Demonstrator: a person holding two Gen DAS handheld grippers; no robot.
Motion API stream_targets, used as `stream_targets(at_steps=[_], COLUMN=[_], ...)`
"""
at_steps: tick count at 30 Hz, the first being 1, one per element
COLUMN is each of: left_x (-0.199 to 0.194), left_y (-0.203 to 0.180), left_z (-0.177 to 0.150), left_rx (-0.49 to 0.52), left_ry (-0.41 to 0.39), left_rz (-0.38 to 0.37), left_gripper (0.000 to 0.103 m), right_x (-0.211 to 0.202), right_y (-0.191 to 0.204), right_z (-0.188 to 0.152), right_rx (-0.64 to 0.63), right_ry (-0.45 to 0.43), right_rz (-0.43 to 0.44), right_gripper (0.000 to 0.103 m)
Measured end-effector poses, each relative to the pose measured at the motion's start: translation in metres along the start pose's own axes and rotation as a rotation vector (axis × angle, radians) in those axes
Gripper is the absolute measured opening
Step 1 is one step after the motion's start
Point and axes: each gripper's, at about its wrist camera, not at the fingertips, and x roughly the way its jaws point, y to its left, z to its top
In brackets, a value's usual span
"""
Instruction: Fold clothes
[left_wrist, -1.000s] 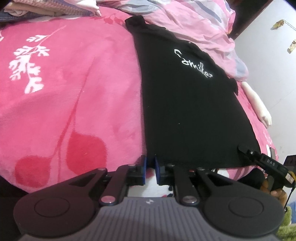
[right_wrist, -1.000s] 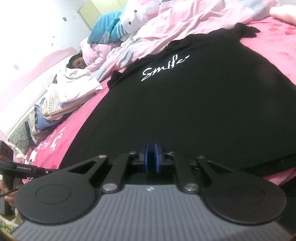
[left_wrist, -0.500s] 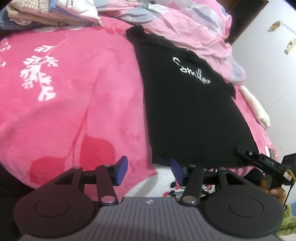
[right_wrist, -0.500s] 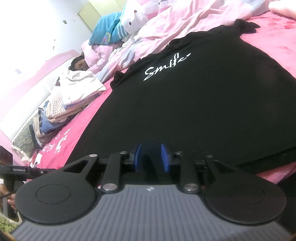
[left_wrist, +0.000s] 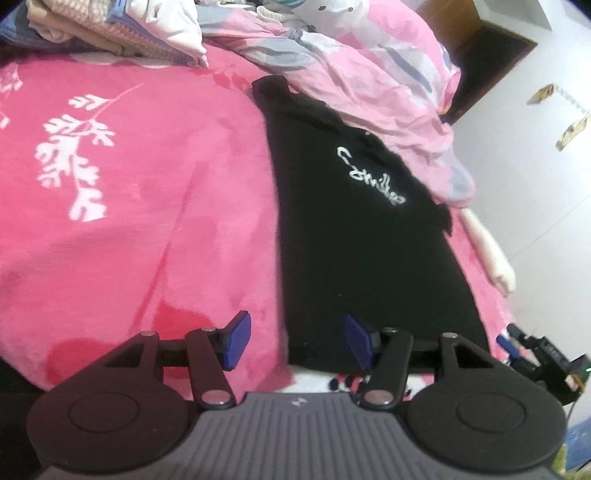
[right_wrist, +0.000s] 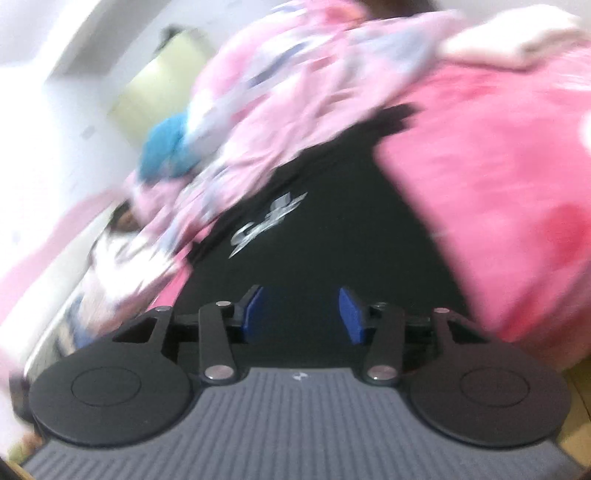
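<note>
Black T-shirt (left_wrist: 369, 258) lies flat lengthwise on the pink bed (left_wrist: 147, 221), hem nearest, neck end far. Left gripper (left_wrist: 297, 341) and right gripper (right_wrist: 302, 314) fingers are spreading apart, gripping nothing.

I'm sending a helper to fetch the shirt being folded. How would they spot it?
On the bright pink floral blanket, below the rumpled pale pink quilt, lies the black T-shirt, spread flat. It is the only black garment, with white cursive lettering on it.

Left hand-held gripper (left_wrist: 295, 338), jaws opening, empty over black T-shirt's (left_wrist: 369, 258) hem on pink blanket (left_wrist: 129, 221).
</note>
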Motion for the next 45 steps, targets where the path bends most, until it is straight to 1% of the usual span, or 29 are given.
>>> stream_targets(at_steps=[3, 7, 9, 12, 17, 20, 22, 23, 26, 28, 30, 31, 32, 33, 35, 36, 40, 45], left_x=[0.005, 0.011, 0.012, 0.015, 0.023, 0.031, 0.035, 0.036, 0.042, 0.044, 0.046, 0.047, 0.047, 0.047, 0.046, 0.044, 0.034, 0.019], left_y=[-0.001, -0.003, -0.002, 0.0, 0.005, 0.005, 0.001, 0.0, -0.008, -0.011, -0.011, -0.01, -0.009, -0.008, -0.012, -0.015, -0.023, -0.035], left_z=[0.001, -0.001, -0.002, -0.004, 0.0, 0.001, -0.002, -0.003, -0.009, -0.008, -0.006, -0.006, -0.005, -0.005, -0.006, -0.007, -0.01, -0.015], left_rx=[-0.004, 0.004, 0.007, 0.005, -0.025, -0.02, 0.001, 0.013, 0.075, 0.098, 0.092, 0.086, 0.078, 0.073, 0.087, 0.102, 0.133, 0.174], left_ry=[0.003, 0.016, 0.026, 0.041, 0.048, 0.066, 0.079, 0.087, 0.104, 0.107, 0.114, 0.117, 0.12, 0.12, 0.113, 0.108, 0.095, 0.105], left_rz=[-0.026, -0.035, -0.039, -0.037, -0.05, -0.063, -0.072, -0.074, -0.038, -0.025, -0.011, -0.005, 0.0, 0.001, 0.011, 0.017, 0.027, 0.005], left_gripper=[0.058, 0.058, 0.058, 0.058, 0.058, 0.056, 0.051, 0.047, 0.039, 0.036, 0.019, 0.015, 0.012, 0.009, 0.007, 0.006, 0.005, 0.005], right_x=[0.0, 0.006, 0.009, 0.008, 0.011, 0.016, 0.018, 0.018, 0.015, 0.015, 0.015, 0.015, 0.014, 0.013, 0.011, 0.009, -0.001, -0.015], right_y=[-0.031, -0.051, -0.06, -0.069, -0.073, -0.076, -0.077, -0.076, -0.07, -0.069, -0.068, -0.068, -0.069, -0.07, -0.071, -0.07, -0.061, -0.052], right_z=[0.016, 0.02, 0.018, 0.014, 0.022, 0.025, 0.026, 0.025, 0.02, 0.018, 0.017, 0.017, 0.017, 0.016, 0.015, 0.014, 0.013, 0.016], right_rx=[0.097, 0.121, 0.154, 0.19, 0.208, 0.223, 0.233, 0.232, 0.193, 0.182, 0.168, 0.164, 0.165, 0.166, 0.164, 0.157, 0.106, 0.078], right_ry=[0.021, 0.055, 0.067, 0.072, 0.09, 0.125, 0.157, 0.176, 0.218, 0.241, 0.255, 0.257, 0.256, 0.254, 0.246, 0.24, 0.2, 0.172], right_rz=[-0.035, -0.096, -0.093, -0.063, -0.029, -0.005, 0.015, 0.02, 0.02, 0.024, 0.018, 0.014, 0.012, 0.009, 0.006, 0.01, 0.008, 0.008], right_gripper=[0.044, 0.044, 0.044, 0.044, 0.046, 0.045, 0.044, 0.041, 0.038, 0.035, 0.027, 0.025, 0.019, 0.011, 0.004, 0.003, 0.002, 0.002])
